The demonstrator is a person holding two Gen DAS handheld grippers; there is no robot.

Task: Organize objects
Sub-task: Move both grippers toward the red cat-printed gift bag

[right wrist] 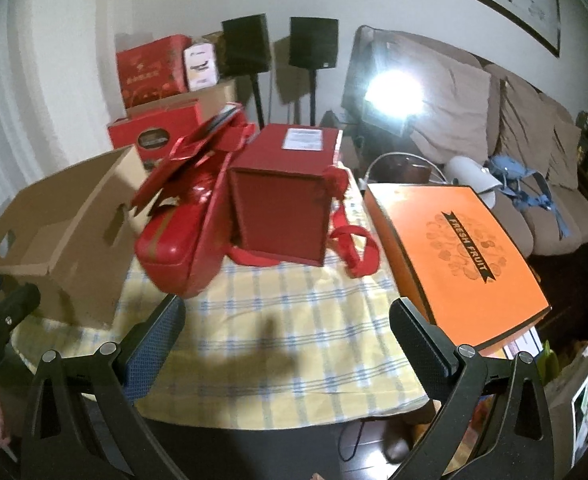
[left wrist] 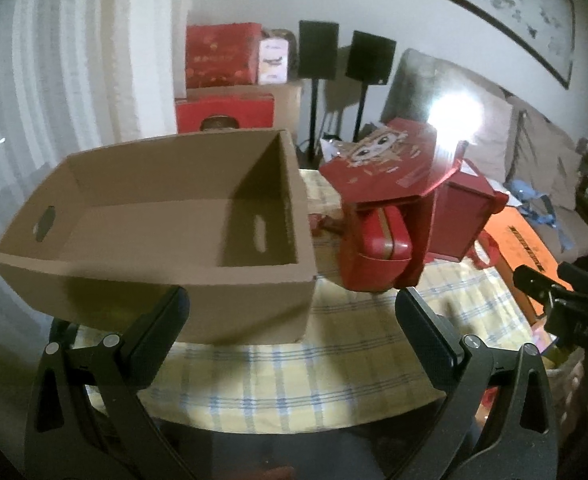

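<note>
Left wrist view shows the left tool (left wrist: 292,306) with its fingers spread wide and nothing between them, hovering low over the checked cloth of the bench (left wrist: 333,380), just in front of the empty cardboard box (left wrist: 166,248). The right tool (right wrist: 288,316) is likewise wide open and empty, poised above the cloth near the bench's front edge.

The things to be sorted sit just beyond: a red tin (right wrist: 166,252) tipped on its side inside an opened red gift carton (left wrist: 381,168), touching the cardboard box's right wall, and a plain red box (right wrist: 282,200) with loose ribbon handles beside it. An orange fruit box (right wrist: 453,256) lies flat at the bench's right edge.

My judgement: the step in hand is reaching for the first red item, probably the tin, to drop it into the cardboard box. To do that well, approach the tin across its narrow sides — its rounded, glossy lid looks slippery, so close on the flat faces. Free it from the carton's flaps before lifting, or the carton may drag along. Keep clear of the ribbons — they could snag a finger. The other tool could steady the light cardboard box against sliding.
</note>
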